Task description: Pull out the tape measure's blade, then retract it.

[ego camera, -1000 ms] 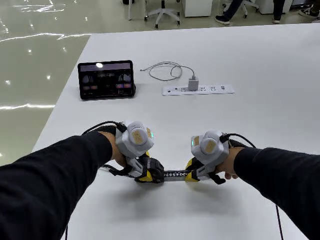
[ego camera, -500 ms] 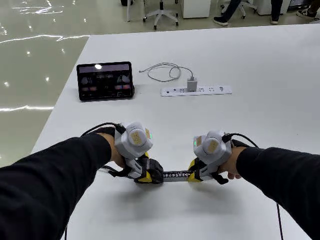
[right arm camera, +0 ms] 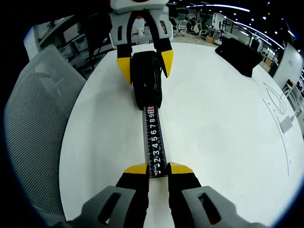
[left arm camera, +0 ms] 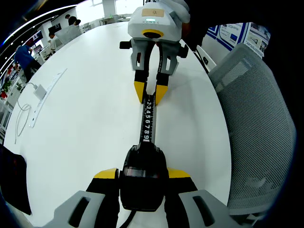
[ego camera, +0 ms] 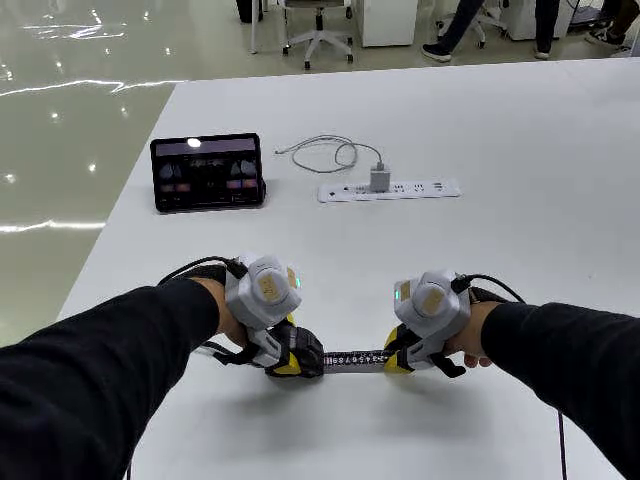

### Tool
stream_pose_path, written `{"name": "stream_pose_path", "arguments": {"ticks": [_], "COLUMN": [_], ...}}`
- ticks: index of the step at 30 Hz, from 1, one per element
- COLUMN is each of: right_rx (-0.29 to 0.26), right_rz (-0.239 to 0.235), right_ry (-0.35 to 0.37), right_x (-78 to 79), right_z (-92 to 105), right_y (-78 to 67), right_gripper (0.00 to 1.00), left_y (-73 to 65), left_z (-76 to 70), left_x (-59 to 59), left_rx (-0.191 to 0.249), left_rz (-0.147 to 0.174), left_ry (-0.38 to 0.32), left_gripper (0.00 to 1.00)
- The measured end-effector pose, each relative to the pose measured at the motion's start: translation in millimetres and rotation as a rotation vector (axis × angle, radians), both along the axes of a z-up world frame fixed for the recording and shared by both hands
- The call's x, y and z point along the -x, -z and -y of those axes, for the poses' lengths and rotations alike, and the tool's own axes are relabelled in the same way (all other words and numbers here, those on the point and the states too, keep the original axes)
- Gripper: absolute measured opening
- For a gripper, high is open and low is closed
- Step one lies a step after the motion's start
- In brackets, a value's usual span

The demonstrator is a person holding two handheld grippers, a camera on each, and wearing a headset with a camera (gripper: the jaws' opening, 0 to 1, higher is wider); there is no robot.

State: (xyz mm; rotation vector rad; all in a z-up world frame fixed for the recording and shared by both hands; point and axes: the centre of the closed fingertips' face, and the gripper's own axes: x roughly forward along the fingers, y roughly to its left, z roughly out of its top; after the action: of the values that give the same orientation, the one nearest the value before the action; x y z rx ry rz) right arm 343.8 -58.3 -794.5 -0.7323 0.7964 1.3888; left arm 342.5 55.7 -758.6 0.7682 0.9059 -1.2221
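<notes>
White table point(ego camera: 520, 140) with tablet point(ego camera: 208, 171), power strip point(ego camera: 392, 190)

1. My left gripper point(ego camera: 288, 358) clamps the black tape measure point(ego camera: 300, 350), whose case sits between my yellow-tipped jaws.
2. My right gripper point(ego camera: 394, 360) pinches the free end of the blade point(ego camera: 354, 357).
3. The two jaw pairs face each other, near but apart. The short, straight stretch of blade bridges the gap, low over the white table point(ego camera: 500, 260).
4. Well beyond my left jaws stands a dark tablet point(ego camera: 208, 172), propped up with its screen lit.
5. Well beyond the gap between the jaws lies a white power strip point(ego camera: 420, 189). A charger point(ego camera: 380, 179) is plugged into it, with a looped cable point(ego camera: 325, 153) just behind.
</notes>
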Motion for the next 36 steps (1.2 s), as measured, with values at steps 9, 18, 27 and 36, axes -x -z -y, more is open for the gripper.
{"name": "stream_pose_path", "arguments": {"ticks": [9, 18, 27, 36], "right_rx": [0.011, 0.014, 0.027, 0.034], "right_rz": [0.002, -0.007, 0.0, -0.004], "right_ry": [0.01, 0.031, 0.032, 0.041], "right_x": [1.6, 0.5, -1.0, -2.5], "right_z": [12.0, 25.6, 33.9, 45.5], "right_y": [-0.5, -0.4, -0.9, -0.9], "right_gripper": [0.1, 0.1, 0.1, 0.1], "left_y": [0.1, 0.1, 0.2, 0.1], "left_z": [0.0, 0.2, 0.1, 0.0], "left_x": [0.4, 0.8, 0.9, 0.8], "left_rx": [0.001, 0.001, 0.002, 0.004], "left_rz": [0.002, 0.004, 0.005, 0.007], "left_ry": [-0.001, 0.0, -0.006, -0.011], "left_gripper": [0.32, 0.32, 0.32, 0.32]}}
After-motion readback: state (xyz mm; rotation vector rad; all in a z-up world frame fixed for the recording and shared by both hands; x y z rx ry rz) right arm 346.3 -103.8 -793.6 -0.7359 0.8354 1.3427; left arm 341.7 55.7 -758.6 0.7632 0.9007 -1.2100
